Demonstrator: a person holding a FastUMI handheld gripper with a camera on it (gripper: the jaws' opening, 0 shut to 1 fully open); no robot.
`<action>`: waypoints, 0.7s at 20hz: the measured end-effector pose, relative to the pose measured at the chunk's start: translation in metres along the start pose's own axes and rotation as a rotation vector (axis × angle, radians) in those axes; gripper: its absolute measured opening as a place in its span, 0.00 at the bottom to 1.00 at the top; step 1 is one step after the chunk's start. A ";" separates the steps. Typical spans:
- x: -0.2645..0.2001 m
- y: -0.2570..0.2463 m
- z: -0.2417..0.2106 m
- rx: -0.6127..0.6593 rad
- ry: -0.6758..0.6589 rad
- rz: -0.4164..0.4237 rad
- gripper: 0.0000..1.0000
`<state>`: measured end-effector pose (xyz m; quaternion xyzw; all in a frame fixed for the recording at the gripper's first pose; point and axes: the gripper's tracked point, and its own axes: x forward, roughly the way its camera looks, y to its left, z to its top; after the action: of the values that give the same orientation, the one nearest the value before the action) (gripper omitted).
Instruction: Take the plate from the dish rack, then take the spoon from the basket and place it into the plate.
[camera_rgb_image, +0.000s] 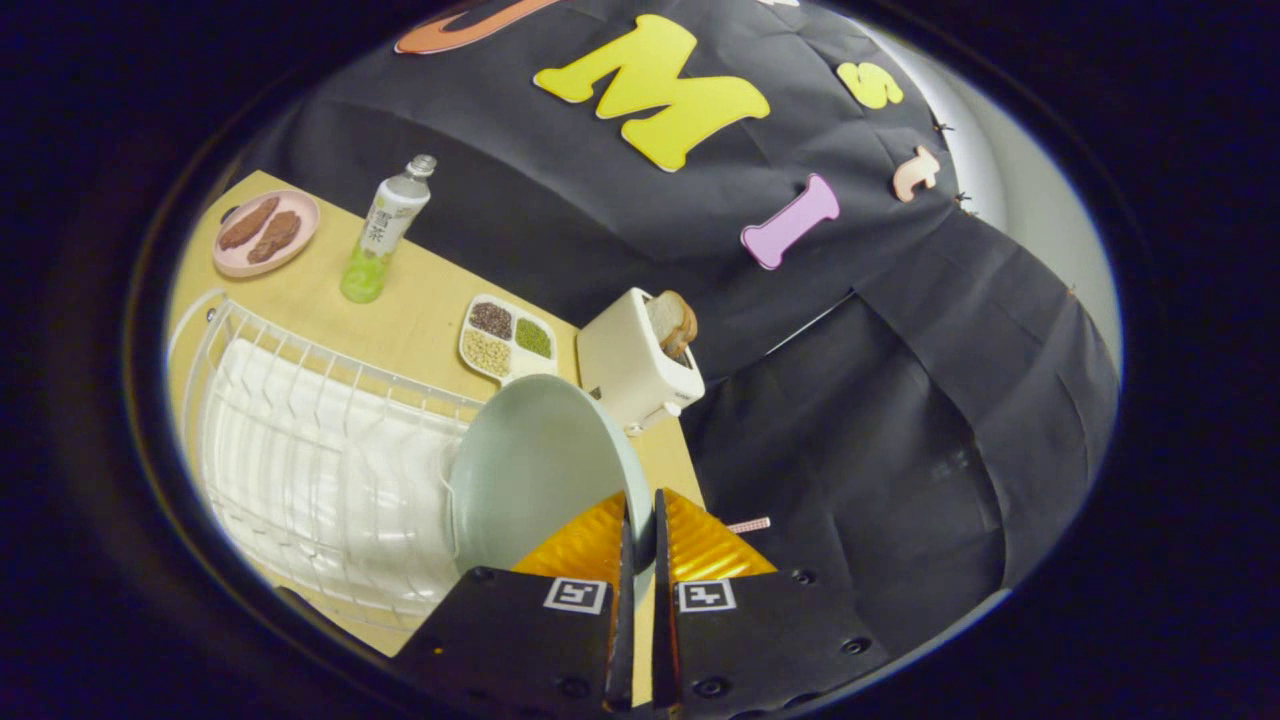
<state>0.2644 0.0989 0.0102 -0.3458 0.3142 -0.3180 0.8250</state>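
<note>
The plate (535, 470), pale green and round, is standing on edge between the two fingers of the hand-held gripper (640, 525), which are pinching its rim from either side and lie nearly together with only the rim between them. The plate's hollow face is turning toward the rack (320, 470), and its disc is running straight ahead along the line of the fingers, the rim's far arc reaching toward the toaster (635, 365). The plate is sitting just beside the rack's near end, overlapping its wire rail in this view; whether it is touching the wires or the counter (420, 325) cannot be told.

The rack, white wire over a white ribbed tray, is lying on the counter to the side of the plate. The counter is a light wooden surface ending just past the toaster. The toaster, cream-coloured, is standing just beyond the plate with a slice of bread (673, 322) sticking up from its slot. Beside it a divided dish (507, 340) is holding three kinds of grain or beans. Farther off, a bottle (384, 232) with green liquid is standing upright, and a pink dish (266, 232) with two brown pieces is resting near the counter's far corner. A small striped object (748, 524) is showing just beside one finger. Black cloth (900, 420) is hanging behind and beside the counter.
</note>
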 end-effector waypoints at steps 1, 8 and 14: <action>0.000 -0.002 0.000 0.003 -0.016 -0.019 0.12; -0.016 -0.015 0.004 0.059 -0.140 -0.080 0.12; -0.038 -0.046 -0.012 0.175 -0.225 0.128 0.12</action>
<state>0.2189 0.0974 0.0505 -0.2855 0.2122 -0.2502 0.9005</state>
